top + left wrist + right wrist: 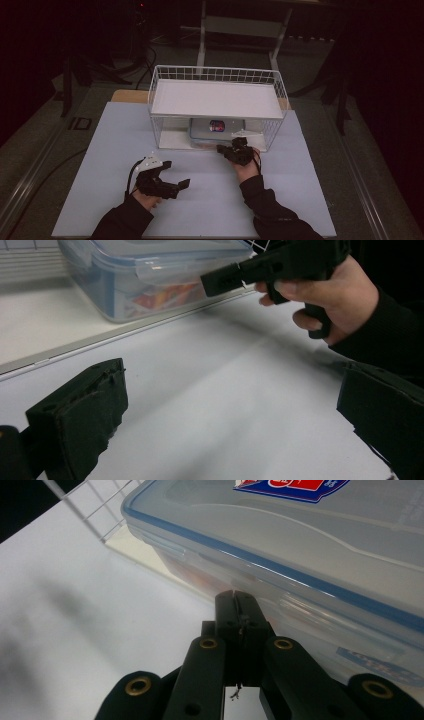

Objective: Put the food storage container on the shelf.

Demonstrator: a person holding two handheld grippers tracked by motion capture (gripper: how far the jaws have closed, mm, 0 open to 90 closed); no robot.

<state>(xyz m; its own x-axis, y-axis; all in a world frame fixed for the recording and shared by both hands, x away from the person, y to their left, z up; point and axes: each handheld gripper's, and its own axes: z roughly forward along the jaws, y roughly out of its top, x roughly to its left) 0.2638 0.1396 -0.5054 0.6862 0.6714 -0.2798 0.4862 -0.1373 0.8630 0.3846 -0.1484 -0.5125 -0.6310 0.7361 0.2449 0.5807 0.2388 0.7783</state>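
**Op A:** Right gripper view first: my right gripper has its fingers clenched flat together with nothing between them. The tips sit right at the near side wall of the clear plastic container, just under the blue-trimmed lid. I cannot tell whether they touch it or stop just short.

**Op B:** Where does that container sit from above?

**Op A:** In the high view it lies under the white shelf of the wire rack, on the rack's bottom level, towards the middle, with a red and blue label showing on top. My right gripper is at the open front edge of the rack, pointed in at the container. The forearm comes up from the bottom right and the hand is wrapped round the grip.

**Op B:** And your left?

**Op A:** The left gripper hangs low over the pale surface, well apart from the rack, angled to the right. Its fingers are released, spread wide, with bare surface between them. In the left gripper view I see the right hand holding its gripper level at the container's front.
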